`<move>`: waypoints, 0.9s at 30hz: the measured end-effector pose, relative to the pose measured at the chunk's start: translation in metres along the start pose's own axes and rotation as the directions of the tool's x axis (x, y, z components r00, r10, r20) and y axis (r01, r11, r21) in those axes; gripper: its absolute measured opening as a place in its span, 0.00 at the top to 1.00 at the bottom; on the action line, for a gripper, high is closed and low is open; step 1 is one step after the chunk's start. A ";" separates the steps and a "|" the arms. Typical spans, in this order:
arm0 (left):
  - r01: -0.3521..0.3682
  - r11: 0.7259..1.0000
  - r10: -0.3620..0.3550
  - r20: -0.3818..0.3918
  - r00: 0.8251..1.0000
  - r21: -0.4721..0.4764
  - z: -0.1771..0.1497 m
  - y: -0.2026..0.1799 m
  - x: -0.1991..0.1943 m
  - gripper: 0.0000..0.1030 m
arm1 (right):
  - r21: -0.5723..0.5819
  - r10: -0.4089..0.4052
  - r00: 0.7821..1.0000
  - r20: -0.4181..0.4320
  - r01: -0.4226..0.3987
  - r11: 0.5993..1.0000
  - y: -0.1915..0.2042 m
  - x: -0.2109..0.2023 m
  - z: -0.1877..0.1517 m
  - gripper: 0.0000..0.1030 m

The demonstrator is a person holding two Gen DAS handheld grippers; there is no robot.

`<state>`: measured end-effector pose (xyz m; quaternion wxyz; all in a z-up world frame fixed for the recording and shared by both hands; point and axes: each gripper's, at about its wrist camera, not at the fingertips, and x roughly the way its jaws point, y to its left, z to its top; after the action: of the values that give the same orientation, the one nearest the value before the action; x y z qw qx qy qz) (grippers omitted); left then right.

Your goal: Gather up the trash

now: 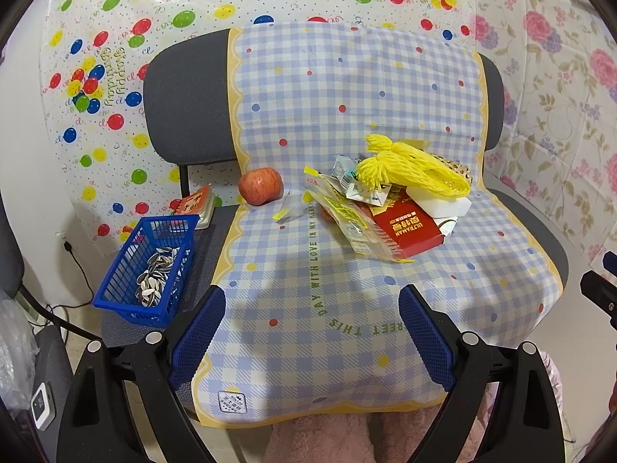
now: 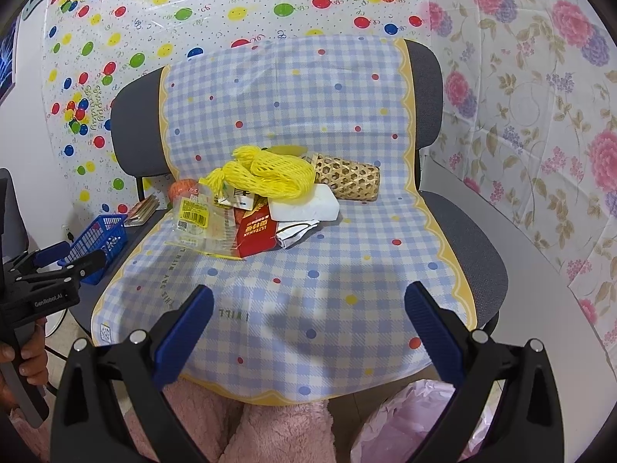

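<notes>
Lying heaped mid-seat on the checked cloth [image 1: 308, 115], the trash pile [image 1: 385, 208] includes a red box [image 1: 407, 229] reading "ULTRAMAN", its long axis slanting toward the seat's front, under yellow netting [image 1: 416, 169]. Left gripper [image 1: 312, 308] and right gripper [image 2: 308, 305] hover wide open, empty.

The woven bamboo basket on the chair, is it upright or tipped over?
Tipped over: the woven bamboo basket lies on its side on the checked cloth.
</notes>
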<state>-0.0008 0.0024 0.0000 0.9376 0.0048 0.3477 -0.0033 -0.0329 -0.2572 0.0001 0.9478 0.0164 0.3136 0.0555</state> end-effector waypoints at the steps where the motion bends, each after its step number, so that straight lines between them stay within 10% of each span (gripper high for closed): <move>1: 0.000 1.000 0.000 0.001 1.000 0.000 0.000 0.000 0.000 0.12 | -0.001 0.001 1.000 0.005 -0.001 1.000 -0.001 0.000 0.003 0.06; 27: -0.052 0.998 0.052 -0.004 0.999 0.037 0.003 0.001 0.003 0.12 | -0.012 -0.002 1.000 -0.026 0.002 1.000 0.005 0.012 0.007 0.06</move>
<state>0.0034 0.0036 -0.0001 0.9363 0.0311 0.3495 0.0145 -0.0196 -0.2512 -0.0010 0.9438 0.0096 0.3256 0.0566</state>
